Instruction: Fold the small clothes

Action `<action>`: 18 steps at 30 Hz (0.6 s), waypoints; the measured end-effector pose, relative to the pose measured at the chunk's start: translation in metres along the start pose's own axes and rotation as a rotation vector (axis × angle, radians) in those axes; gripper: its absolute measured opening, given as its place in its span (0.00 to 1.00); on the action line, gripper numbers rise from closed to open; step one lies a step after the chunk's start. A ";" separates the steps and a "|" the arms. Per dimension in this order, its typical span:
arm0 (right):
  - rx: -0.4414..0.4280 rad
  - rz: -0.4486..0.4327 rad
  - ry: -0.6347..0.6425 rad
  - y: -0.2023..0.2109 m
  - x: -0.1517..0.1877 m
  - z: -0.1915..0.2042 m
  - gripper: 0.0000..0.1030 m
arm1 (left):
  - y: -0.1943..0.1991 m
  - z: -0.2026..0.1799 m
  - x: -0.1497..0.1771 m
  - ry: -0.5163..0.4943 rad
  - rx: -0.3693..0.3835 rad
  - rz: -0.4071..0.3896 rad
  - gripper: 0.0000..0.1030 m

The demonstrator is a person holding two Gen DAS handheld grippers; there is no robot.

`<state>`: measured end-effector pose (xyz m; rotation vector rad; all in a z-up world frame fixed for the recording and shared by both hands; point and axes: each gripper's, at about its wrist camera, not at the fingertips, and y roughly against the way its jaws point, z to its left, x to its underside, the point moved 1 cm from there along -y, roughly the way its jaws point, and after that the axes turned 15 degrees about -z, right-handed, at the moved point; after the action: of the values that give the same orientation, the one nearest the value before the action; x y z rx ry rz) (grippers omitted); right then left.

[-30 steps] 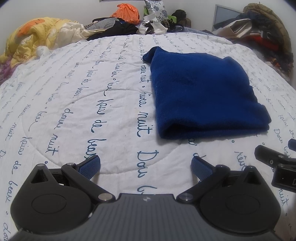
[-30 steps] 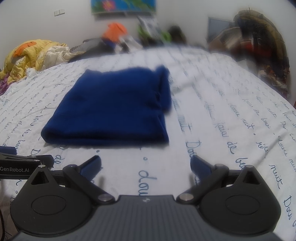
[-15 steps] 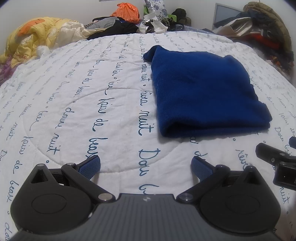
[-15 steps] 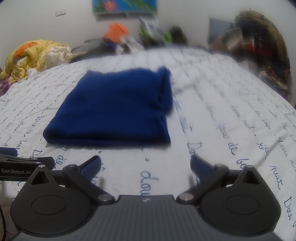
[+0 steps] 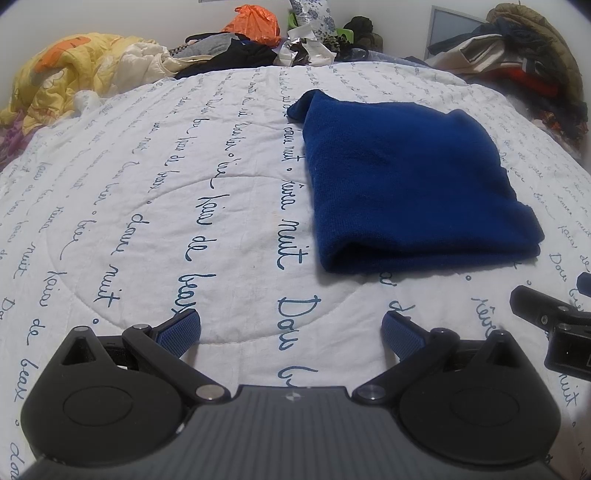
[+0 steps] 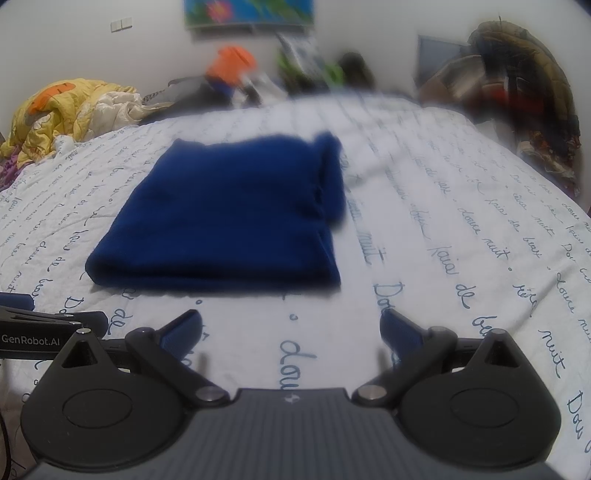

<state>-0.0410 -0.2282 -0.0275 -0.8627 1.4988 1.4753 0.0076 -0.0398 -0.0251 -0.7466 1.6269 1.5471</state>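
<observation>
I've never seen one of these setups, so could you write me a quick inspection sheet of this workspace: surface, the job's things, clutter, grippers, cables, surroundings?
Surface: white quilt printed with blue cursive writing, covering a bed.
Job's things: one blue garment, folded into a flat rectangle, lying on the quilt ahead of both grippers.
Clutter: yellow blanket, orange bag and dark clothes along the far edge; clothes heap at far right.
Grippers: left gripper open, holding nothing; right gripper open, holding nothing.
Cables: thin dark cable at the right-wrist view's lower left edge.
Surroundings: white wall, colourful picture, light switch.
</observation>
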 end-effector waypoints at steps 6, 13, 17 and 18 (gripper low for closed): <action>-0.002 0.000 0.002 0.000 0.001 0.000 1.00 | 0.000 0.000 0.000 0.000 -0.001 0.000 1.00; -0.009 -0.003 0.010 0.000 0.000 0.002 1.00 | 0.001 0.000 0.000 -0.002 -0.002 0.001 1.00; -0.009 -0.002 0.011 0.000 -0.001 0.002 1.00 | 0.000 -0.001 0.000 -0.005 -0.004 0.004 1.00; -0.010 -0.002 0.012 0.000 -0.001 0.002 1.00 | 0.000 -0.001 0.000 -0.005 -0.004 0.004 1.00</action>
<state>-0.0400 -0.2261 -0.0267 -0.8796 1.5005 1.4796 0.0075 -0.0404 -0.0250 -0.7417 1.6236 1.5539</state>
